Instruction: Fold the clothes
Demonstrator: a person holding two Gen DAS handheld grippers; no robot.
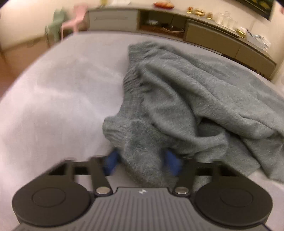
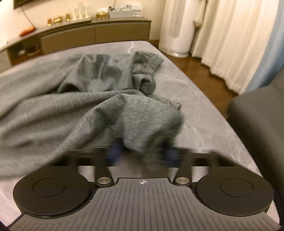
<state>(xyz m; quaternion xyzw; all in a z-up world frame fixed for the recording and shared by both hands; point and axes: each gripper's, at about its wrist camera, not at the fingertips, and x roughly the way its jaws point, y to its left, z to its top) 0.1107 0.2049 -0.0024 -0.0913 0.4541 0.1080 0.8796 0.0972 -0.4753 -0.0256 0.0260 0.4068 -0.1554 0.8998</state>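
Grey fuzzy knit sweater (image 1: 186,92) lies crumpled across a pale grey marbled tabletop (image 1: 62,85), spread from the near edge toward the far side. In the left wrist view it fills the right half of the table, with a ribbed hem running up its left border and a thick fold bunched at the near end. That near fold sits between the blue pads of the left gripper (image 1: 142,163), whose two black fingers pinch the cloth from either side; both pads are blurred. The table's left half is bare.

In the right wrist view the same sweater (image 2: 71,99) covers the left and middle of the tabletop (image 2: 204,110), and a ribbed cuffed sleeve (image 2: 147,71) lies curled at the far right of the heap. A near hump of cloth is drawn down into the right gripper (image 2: 142,152), its dark blue pads clamped on the fabric, though blur smears them.

Beyond the table a long taupe sideboard (image 1: 213,37) runs along the far wall, carrying clear glasses (image 2: 80,11) and small gold items. Pink plastic chair (image 1: 74,19) stands at the far left. Cream curtains (image 2: 221,35) hang at the right, above a brown wooden floor (image 2: 204,67), and a dark grey padded seat (image 2: 257,110) sits just beside the table's right edge.
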